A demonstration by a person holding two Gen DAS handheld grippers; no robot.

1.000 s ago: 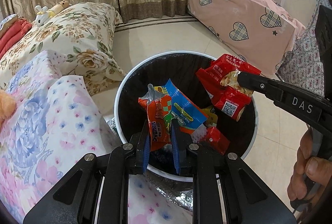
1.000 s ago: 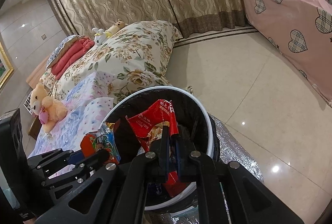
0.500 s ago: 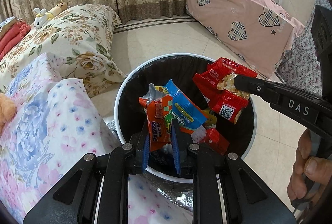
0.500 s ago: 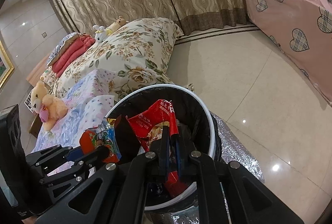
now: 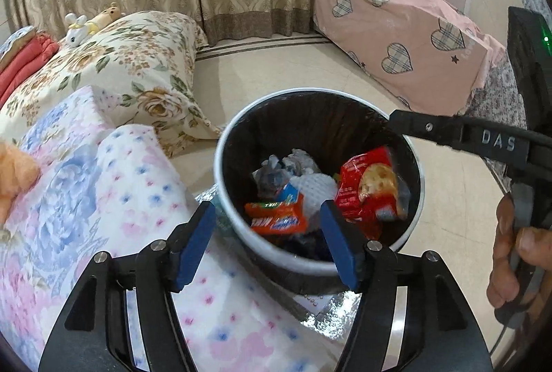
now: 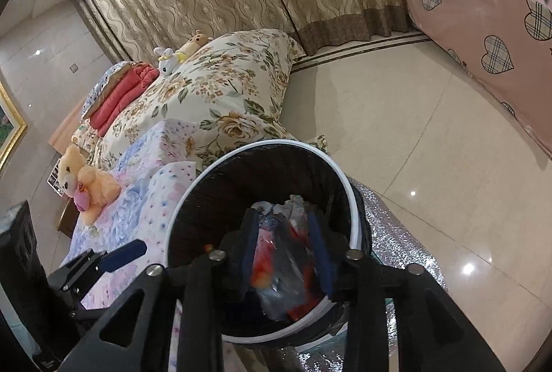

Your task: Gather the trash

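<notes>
The left gripper (image 5: 267,239) is opening, its jaws now empty; the orange wrapper (image 5: 276,219) it pinched a second ago lies in the bin (image 5: 224,144). The right gripper (image 6: 288,254) is opening too, its red wrapper (image 5: 371,187) dropped against the bin's right wall.

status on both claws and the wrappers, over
Left claw opening, nothing between its pads. Right claw opening, red wrapper dropping clear. Orange-blue wrapper down in bin. Nothing in the way.
</notes>
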